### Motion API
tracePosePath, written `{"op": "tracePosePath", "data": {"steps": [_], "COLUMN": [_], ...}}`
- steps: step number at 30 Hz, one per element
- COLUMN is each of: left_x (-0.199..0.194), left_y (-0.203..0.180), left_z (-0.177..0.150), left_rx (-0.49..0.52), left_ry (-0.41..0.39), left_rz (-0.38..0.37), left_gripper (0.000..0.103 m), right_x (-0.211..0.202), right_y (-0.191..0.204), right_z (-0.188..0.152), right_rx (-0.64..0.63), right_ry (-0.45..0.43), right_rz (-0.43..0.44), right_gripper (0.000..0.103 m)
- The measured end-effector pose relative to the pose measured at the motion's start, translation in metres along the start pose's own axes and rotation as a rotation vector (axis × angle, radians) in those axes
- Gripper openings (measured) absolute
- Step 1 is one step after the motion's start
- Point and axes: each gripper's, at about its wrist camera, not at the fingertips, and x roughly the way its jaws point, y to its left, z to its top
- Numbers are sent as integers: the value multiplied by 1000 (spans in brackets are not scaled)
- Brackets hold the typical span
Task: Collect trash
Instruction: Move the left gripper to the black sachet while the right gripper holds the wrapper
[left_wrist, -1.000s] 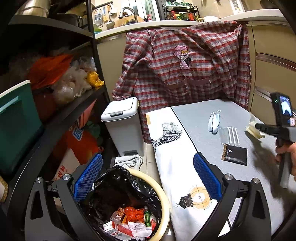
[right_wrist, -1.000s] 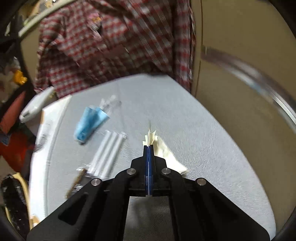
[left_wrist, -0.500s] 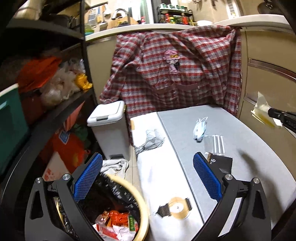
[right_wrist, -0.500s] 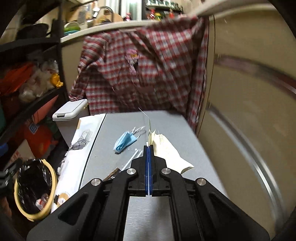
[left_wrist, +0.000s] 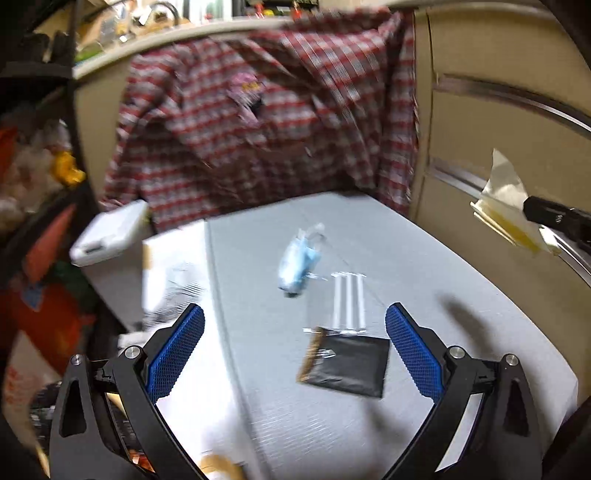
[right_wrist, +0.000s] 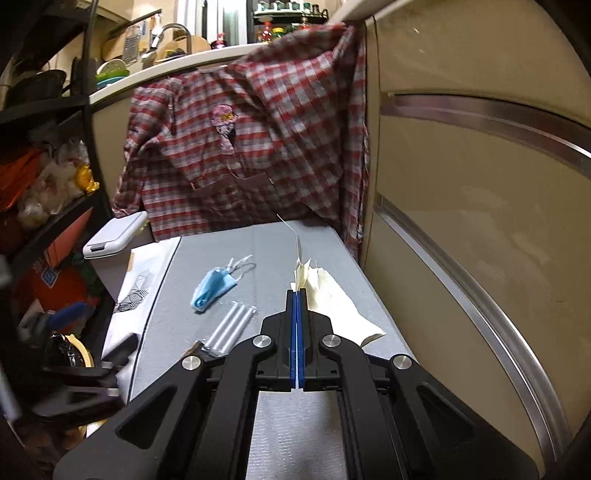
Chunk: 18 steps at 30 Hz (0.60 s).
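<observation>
My right gripper (right_wrist: 297, 295) is shut on a crumpled cream paper wrapper (right_wrist: 332, 299) and holds it in the air above the grey table (right_wrist: 295, 243). The same wrapper (left_wrist: 506, 206) hangs at the right of the left wrist view. My left gripper (left_wrist: 294, 338) stands open over the table, its blue pads either side of a black packet (left_wrist: 347, 363). A pack of white straws (left_wrist: 347, 301) lies just beyond it, and a blue face mask (left_wrist: 297, 266) further back. From the right wrist, the mask (right_wrist: 214, 288) and straws (right_wrist: 231, 325) lie left of the fingers.
A bin lined with a black bag (right_wrist: 72, 354) stands on the floor at the left. A white pedal bin (right_wrist: 114, 236) is behind it. A plaid shirt (right_wrist: 243, 147) hangs at the table's far end. Cabinet fronts (right_wrist: 480, 221) border the right, shelves (right_wrist: 44, 177) the left.
My left gripper swung right from over the lined bin to over the table's black packet. My right gripper lifted the wrapper off the table and higher.
</observation>
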Motion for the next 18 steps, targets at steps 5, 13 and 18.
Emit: {"op": "tracePosePath", "data": {"steps": [5, 13, 18], "left_x": [34, 68, 84], "left_y": [-13, -6, 0], "left_z": [-14, -42, -47], "left_rx": [-3, -15, -44], "left_ry": [64, 169, 254], "left_rz": [-46, -50, -67], "left_gripper": [95, 87, 77], "right_x": [9, 11, 11], "right_y": [-6, -1, 3], "right_z": [-2, -1, 0], "right_rx": [6, -7, -17], "right_ry": [22, 19, 13], "right_rz": [-6, 21, 33], "right_gripper": [0, 0, 0]}}
